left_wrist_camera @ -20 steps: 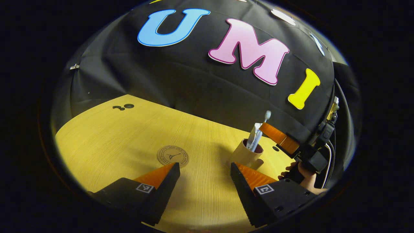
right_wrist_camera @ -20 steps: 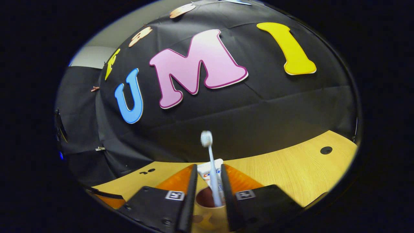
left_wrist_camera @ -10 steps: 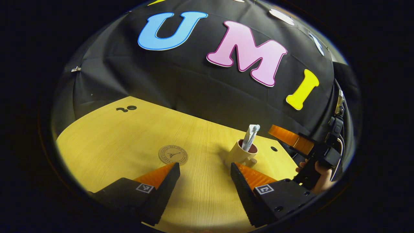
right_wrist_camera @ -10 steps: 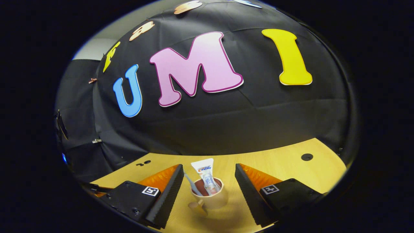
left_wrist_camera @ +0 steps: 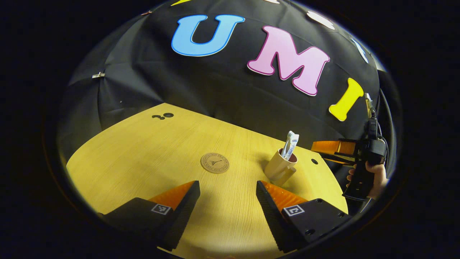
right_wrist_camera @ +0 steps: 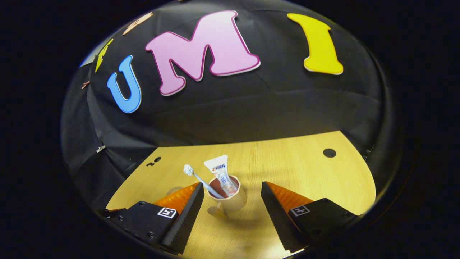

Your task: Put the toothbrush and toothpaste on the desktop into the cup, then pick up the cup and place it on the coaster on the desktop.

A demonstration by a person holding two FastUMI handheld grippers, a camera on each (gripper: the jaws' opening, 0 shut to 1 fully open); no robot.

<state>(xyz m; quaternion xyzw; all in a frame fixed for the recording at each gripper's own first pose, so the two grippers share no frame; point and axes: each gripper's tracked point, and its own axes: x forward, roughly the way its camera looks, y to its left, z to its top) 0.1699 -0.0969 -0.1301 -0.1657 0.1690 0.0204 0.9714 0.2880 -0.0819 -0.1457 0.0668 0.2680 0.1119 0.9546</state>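
Both sets of jaws stand apart, empty. Between our right gripper (right_wrist_camera: 232,201) fingers, lower centre of the right gripper view, sits the cup (right_wrist_camera: 230,200), upright, toothbrush (right_wrist_camera: 199,178) leaning upper left, toothpaste (right_wrist_camera: 222,173) near vertical. Our left gripper (left_wrist_camera: 228,201) is farther off; the coaster (left_wrist_camera: 215,163) lies left of the cup on the desktop (left_wrist_camera: 143,151). We judge the right nearer.

Inside the cup (right_wrist_camera: 230,199), your toothbrush (right_wrist_camera: 201,181) and toothpaste (right_wrist_camera: 221,172) hide their lower ends. The coaster (right_wrist_camera: 175,188) beside the cup sits mostly behind your right gripper (right_wrist_camera: 231,212), and its print (left_wrist_camera: 215,162) is too small to read.
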